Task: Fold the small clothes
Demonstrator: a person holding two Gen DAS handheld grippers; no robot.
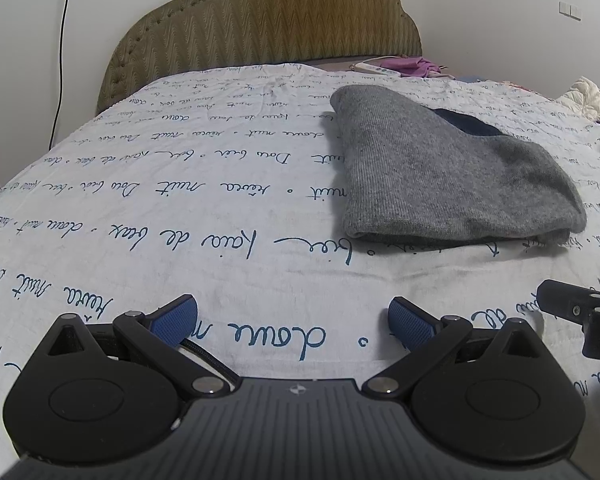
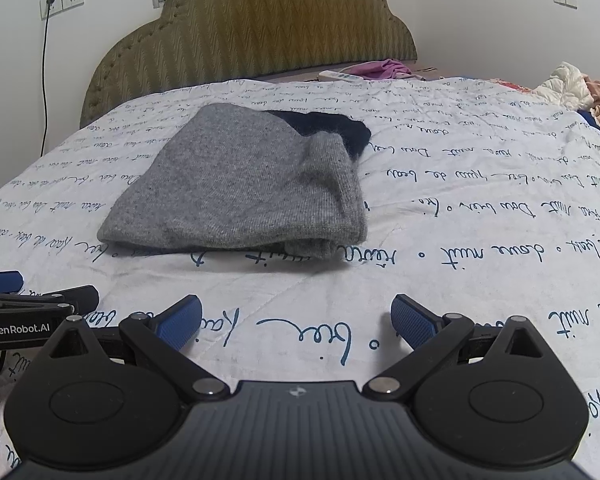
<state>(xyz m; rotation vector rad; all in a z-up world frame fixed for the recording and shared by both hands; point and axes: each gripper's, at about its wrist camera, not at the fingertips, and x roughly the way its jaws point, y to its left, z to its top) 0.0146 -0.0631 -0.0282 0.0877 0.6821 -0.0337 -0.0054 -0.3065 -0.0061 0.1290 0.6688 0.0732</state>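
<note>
Left tongs (image 1: 293, 320) spread wide, empty, right tongs (image 2: 296, 320) likewise, grey garment (image 2: 244, 184) apart.

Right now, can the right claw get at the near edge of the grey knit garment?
Probably yes. The right claw is open and empty, the grey knit garment lies straight ahead, and only bare printed bedspread lies between them.

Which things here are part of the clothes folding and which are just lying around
Job: grey garment, left gripper, right gripper, both open.

Lying about: purple cloth, power strip, clothes pile, headboard, wall socket.
</note>
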